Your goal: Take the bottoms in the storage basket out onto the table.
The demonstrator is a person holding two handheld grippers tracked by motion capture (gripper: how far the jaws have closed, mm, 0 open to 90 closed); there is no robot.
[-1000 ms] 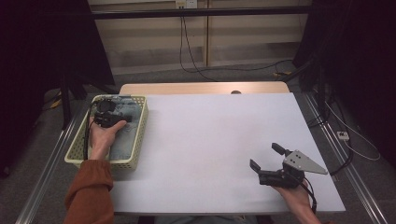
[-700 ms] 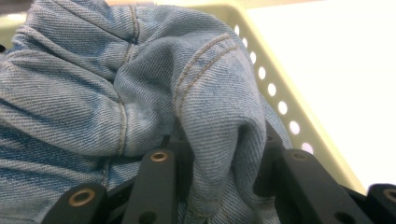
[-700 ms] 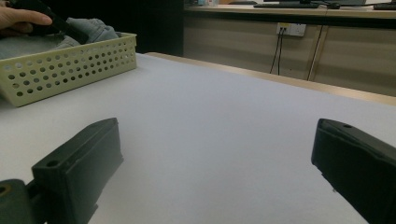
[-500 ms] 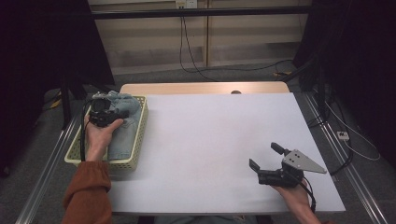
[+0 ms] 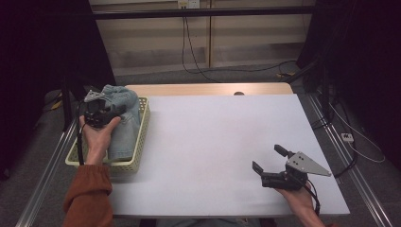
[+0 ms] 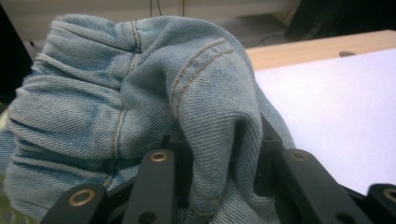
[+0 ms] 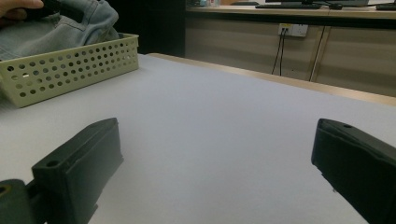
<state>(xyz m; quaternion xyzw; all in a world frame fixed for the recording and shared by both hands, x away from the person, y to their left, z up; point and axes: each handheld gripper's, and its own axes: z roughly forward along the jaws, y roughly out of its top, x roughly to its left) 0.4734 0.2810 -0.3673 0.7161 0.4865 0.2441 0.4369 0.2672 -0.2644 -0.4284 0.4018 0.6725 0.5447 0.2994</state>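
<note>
With my left gripper [image 5: 105,112] raised over the far end of the basket [image 5: 138,142], its jaws are closed on a fold of the jeans [image 6: 140,107]. In the left gripper view, a thick ridge of pale blue denim runs down between the two black jaws, which press it from both sides. The rest of the cloth bulges above and ahead of the jaws, with a double-stitched seam curving over the top of the fold. To one side of the jaws, beyond the denim, lies the white table [image 6: 336,107].

From the high view, the jeans [image 5: 124,123] hang from the left jaws down into the basket. Their lower part lies inside it, and their upper part stands bunched above the far rim. The left hand [image 5: 97,137] wraps the gripper body from below, palm up.

My right gripper [image 5: 272,163] rests low at the near right part of the table [image 5: 213,137], well apart from the basket. Its jaws stand wide open with nothing between them. In the right gripper view, bare table surface fills the gap between the two jaws. Ahead of the jaws and off to the left stands the basket [image 7: 70,65], pale yellow with perforated walls. The jeans [image 7: 60,23] rise above its rim there. The right hand [image 5: 295,198] holds the gripper from behind, jaws pointing toward the basket side of the table.
</note>
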